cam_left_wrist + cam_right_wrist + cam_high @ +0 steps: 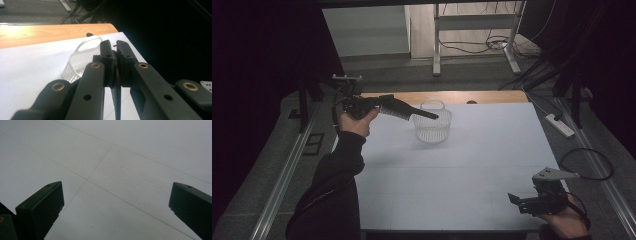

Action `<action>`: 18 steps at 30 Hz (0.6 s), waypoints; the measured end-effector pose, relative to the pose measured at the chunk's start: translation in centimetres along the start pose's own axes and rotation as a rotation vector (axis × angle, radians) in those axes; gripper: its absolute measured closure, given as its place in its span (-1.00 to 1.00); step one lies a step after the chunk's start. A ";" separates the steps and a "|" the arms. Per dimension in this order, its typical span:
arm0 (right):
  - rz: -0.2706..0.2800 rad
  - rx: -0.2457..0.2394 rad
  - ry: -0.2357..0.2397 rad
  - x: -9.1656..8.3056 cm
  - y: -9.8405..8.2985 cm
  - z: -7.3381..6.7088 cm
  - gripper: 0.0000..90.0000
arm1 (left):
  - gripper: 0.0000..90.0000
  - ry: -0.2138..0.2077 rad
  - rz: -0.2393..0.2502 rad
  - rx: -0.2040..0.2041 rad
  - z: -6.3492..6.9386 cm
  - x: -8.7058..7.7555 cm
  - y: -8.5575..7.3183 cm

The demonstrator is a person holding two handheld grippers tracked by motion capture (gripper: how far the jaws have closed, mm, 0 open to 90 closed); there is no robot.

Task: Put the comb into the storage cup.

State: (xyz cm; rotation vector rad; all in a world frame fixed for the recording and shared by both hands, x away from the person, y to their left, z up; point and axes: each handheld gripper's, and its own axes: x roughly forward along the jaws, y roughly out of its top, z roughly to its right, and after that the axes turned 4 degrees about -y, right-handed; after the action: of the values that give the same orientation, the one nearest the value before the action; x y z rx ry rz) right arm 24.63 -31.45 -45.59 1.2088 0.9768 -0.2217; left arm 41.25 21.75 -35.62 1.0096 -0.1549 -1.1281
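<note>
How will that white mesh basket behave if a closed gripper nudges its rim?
The basket looks like thin, slotted plastic, so it is probably light and likely to slide on the smooth white sheet. Its tall walls and arched handle suggest a high push could tip it. The walls may flex.

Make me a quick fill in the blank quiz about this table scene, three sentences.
The left gripper is clamped on a black ____. Its far end points at a pale mesh ____ standing on the white table. The right gripper has its jaws ____, with nothing between them.
Missing words: comb; basket; open.
</note>
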 end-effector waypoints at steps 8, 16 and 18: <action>0.009 0.007 0.007 -0.1 -0.1 0.1 -1.00 | 0.86 0.014 -0.011 -0.023 -0.7 1.5 0.2; 0.003 0.003 0.010 0.0 0.0 0.1 -1.00 | 0.86 0.025 -0.023 -0.054 -1.5 3.0 0.4; 0.003 0.003 0.009 0.0 0.0 0.1 -1.00 | 0.86 0.028 -0.024 -0.059 -1.7 3.4 0.4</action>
State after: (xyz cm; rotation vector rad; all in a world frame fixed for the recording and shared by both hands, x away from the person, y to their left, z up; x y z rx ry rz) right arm 24.63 -31.55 -45.60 1.2150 0.9832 -0.2155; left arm 44.05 20.05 -37.51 0.9766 -0.0863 -1.1337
